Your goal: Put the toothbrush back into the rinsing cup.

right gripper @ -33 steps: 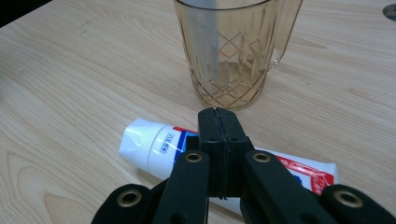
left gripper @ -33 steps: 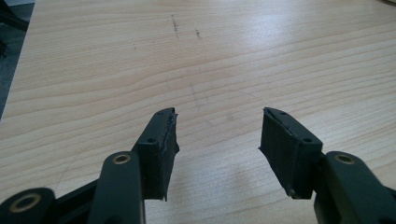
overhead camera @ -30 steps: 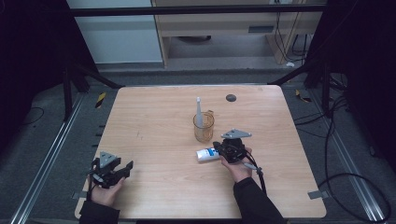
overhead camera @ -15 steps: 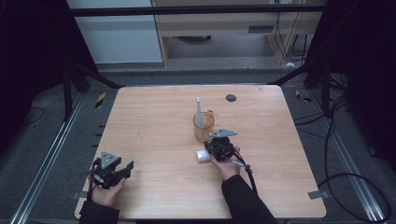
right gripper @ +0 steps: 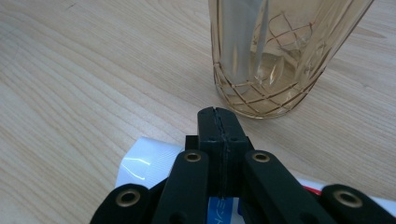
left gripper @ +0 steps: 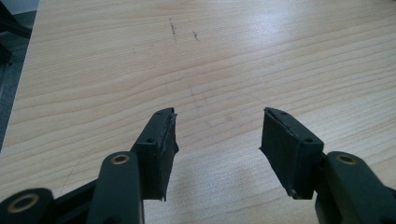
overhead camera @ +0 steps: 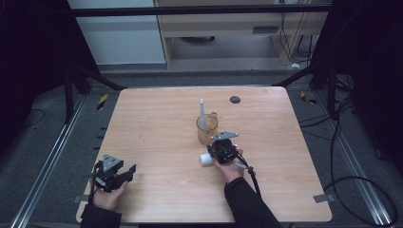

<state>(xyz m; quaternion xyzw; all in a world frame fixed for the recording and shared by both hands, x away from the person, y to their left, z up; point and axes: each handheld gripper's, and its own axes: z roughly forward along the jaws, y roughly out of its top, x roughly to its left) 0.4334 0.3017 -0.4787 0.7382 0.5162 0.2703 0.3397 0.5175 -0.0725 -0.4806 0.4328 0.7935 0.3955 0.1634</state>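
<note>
An amber cut-glass cup (overhead camera: pixel 207 129) stands mid-table with a white stick-like item (overhead camera: pixel 202 111) upright in it. Just in front of it a white tube (overhead camera: pixel 206 158) lies flat. My right gripper (overhead camera: pixel 218 147) sits low over that tube. In the right gripper view its jaws (right gripper: pixel 218 116) are shut, pads pressed together with nothing between them. They point at the foot of the cup (right gripper: pixel 275 60), and the tube (right gripper: pixel 149 163) lies beneath them. My left gripper (overhead camera: pixel 129 171) rests near the table's front left corner, open (left gripper: pixel 219 126) over bare wood.
A small black disc (overhead camera: pixel 235 99) lies toward the far edge of the wooden table (overhead camera: pixel 157 118). Metal rails, cables and dark frame posts surround the table on the floor.
My right gripper has shifted left and slightly down, so it now covers most of the white tube. The left gripper has kept still.
</note>
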